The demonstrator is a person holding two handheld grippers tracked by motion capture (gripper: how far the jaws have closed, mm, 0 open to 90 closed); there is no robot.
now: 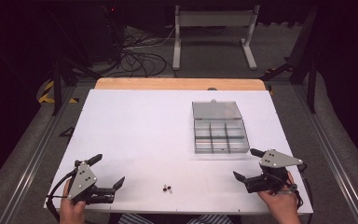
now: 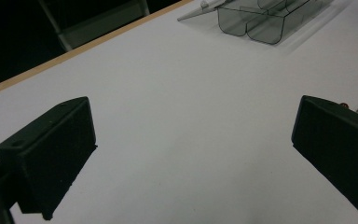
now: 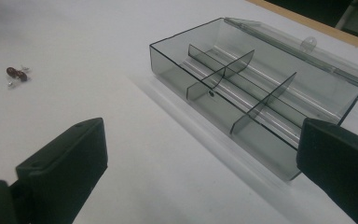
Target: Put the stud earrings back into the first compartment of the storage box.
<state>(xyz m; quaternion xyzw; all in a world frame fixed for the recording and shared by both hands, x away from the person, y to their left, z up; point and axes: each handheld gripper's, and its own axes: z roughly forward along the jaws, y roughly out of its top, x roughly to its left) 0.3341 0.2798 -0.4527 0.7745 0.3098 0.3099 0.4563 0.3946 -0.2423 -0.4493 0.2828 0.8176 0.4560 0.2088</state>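
Two small dark pieces (image 1: 168,189) lie side by side on the white table (image 1: 135,130), close to its near edge and roughly midway between the two grippers. In the right gripper view they show as tiny reddish-brown beads with pale bits attached (image 3: 17,74), resting on bare table off to the upper left of that gripper's jaws; what exactly they are is too small to tell. The left gripper (image 1: 107,171) sits at the near left corner, held in the person's left hand (image 1: 72,210), its jaws spread wide with nothing between them; the pieces lie to its right, well apart from its tips. In the left gripper view, a speck of them peeks out just above the right-hand jaw (image 2: 344,106). The right gripper (image 1: 246,164) is at the near right, held in the right hand (image 1: 279,200), jaws likewise spread wide and empty; the pieces lie to its left, apart from it. A clear grey compartment box (image 1: 220,135) with its lid (image 1: 216,110) folded open stands farther back on the table, just beyond the right gripper and well apart from the pieces; its compartments look empty.
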